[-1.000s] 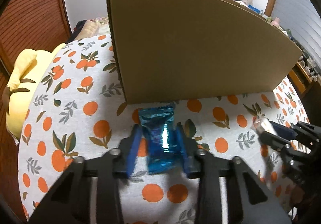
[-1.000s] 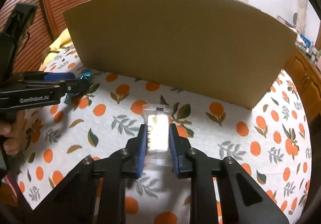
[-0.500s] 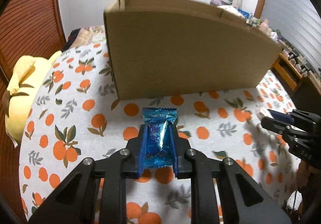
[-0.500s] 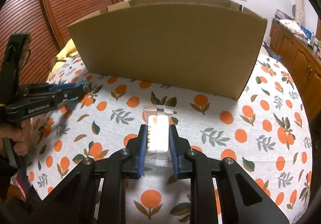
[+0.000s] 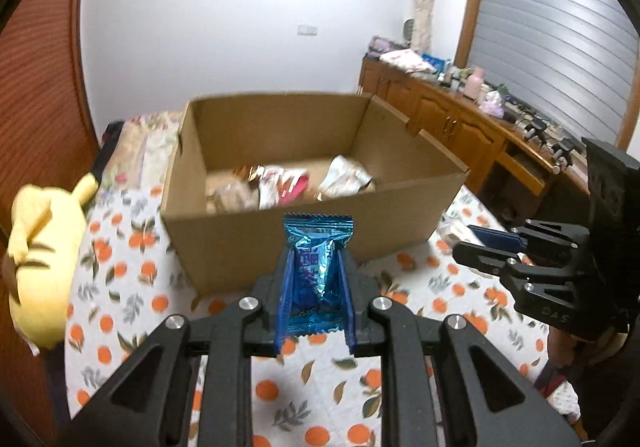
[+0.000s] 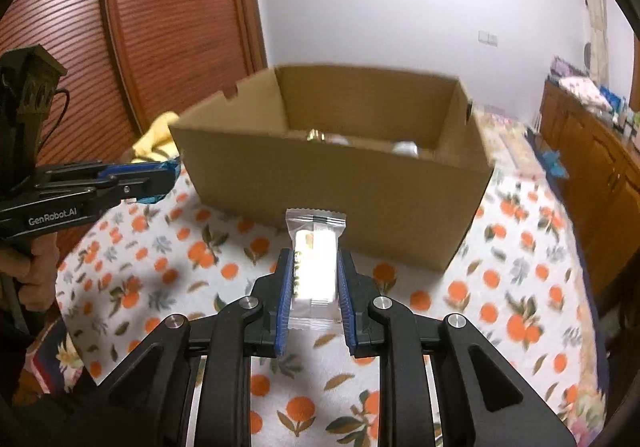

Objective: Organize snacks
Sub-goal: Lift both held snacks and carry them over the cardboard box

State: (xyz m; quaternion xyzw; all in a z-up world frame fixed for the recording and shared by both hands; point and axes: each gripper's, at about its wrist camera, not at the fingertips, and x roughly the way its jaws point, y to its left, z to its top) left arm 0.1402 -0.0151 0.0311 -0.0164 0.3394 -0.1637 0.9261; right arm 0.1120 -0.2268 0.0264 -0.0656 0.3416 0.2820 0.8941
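My left gripper point(image 5: 315, 267) is shut on a blue foil snack packet point(image 5: 316, 275) and holds it above the table, in front of the open cardboard box point(image 5: 280, 243). Several snack packets point(image 5: 280, 187) lie inside the box. My right gripper point(image 6: 314, 267) is shut on a clear-wrapped white snack bar point(image 6: 314, 267), raised in front of the box point(image 6: 340, 191). The left gripper also shows in the right wrist view point(image 6: 158, 177), the right gripper in the left wrist view point(image 5: 480, 243).
The table wears an orange-print cloth point(image 5: 120, 287). A yellow plush toy point(image 5: 36, 247) lies at the table's left. A wooden cabinet point(image 5: 460, 127) with clutter runs along the right wall. A wooden slatted door point(image 6: 160, 27) stands behind the box.
Both grippers have risen with their snacks, so the box's open top and contents now show. The left gripper's jaws closed tighter on the blue packet.
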